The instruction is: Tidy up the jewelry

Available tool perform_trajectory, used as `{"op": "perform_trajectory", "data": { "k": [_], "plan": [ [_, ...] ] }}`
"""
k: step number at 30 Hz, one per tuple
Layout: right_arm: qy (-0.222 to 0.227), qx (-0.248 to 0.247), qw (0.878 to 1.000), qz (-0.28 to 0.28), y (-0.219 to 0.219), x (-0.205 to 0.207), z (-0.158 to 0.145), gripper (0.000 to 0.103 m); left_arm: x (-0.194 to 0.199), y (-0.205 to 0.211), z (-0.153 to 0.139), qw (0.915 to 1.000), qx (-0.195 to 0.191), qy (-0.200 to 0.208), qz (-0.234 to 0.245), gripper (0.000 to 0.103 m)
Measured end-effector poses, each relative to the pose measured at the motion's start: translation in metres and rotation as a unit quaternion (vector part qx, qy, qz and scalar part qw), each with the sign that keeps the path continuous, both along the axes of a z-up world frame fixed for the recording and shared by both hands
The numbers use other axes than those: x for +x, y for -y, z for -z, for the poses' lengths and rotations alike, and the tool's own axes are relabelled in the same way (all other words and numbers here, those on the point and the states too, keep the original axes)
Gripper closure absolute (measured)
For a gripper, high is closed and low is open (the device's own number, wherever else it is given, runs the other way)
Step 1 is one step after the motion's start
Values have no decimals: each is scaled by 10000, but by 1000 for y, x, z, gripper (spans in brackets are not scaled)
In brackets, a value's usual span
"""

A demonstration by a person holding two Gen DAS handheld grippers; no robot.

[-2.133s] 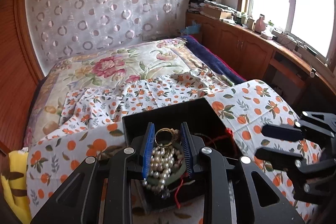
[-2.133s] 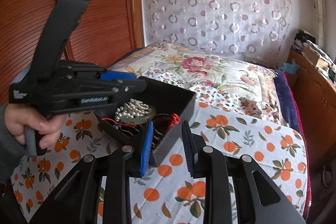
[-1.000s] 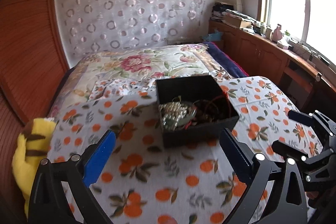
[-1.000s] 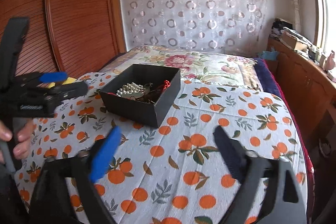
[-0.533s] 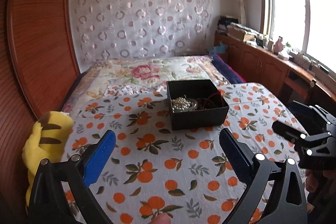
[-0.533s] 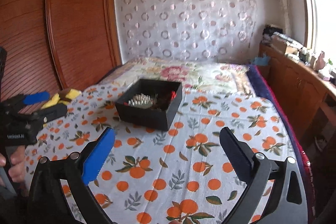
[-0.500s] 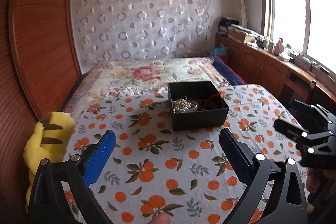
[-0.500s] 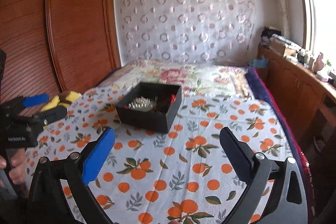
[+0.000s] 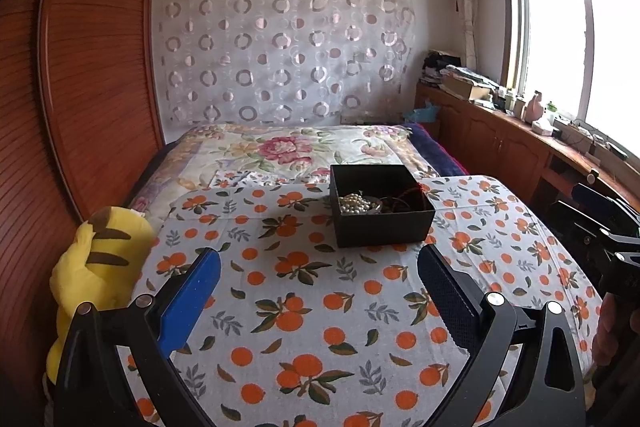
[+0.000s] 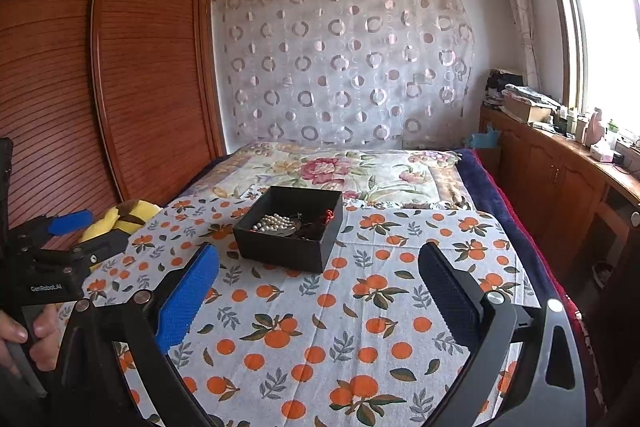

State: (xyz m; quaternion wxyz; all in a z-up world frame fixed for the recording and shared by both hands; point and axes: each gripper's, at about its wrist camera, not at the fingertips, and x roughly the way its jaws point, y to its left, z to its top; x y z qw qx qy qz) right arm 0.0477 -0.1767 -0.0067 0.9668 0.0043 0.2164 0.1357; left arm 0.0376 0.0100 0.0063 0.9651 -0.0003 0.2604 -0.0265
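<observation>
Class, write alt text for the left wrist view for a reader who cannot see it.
An open black jewelry box holding a pearl strand and red cord sits on an orange-print tablecloth, beyond the open left gripper. A yellow plush toy lies at the left edge; the right gripper shows at the right.

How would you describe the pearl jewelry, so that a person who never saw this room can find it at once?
Look at the bed, where a cloth with orange fruit print is spread. On it stands an open black box. In the box's left half lies the pearl string, a heap of small white beads, unlike the dark tangle with red cord beside it.
</observation>
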Motion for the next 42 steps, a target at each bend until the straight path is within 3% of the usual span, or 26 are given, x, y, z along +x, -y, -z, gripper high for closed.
{"op": "perform_trajectory", "data": {
  "k": [42],
  "plan": [
    [-72, 68, 10000, 12, 0, 2, 6, 3, -4, 1, -3, 10000, 50, 74, -31, 8]
  ]
}}
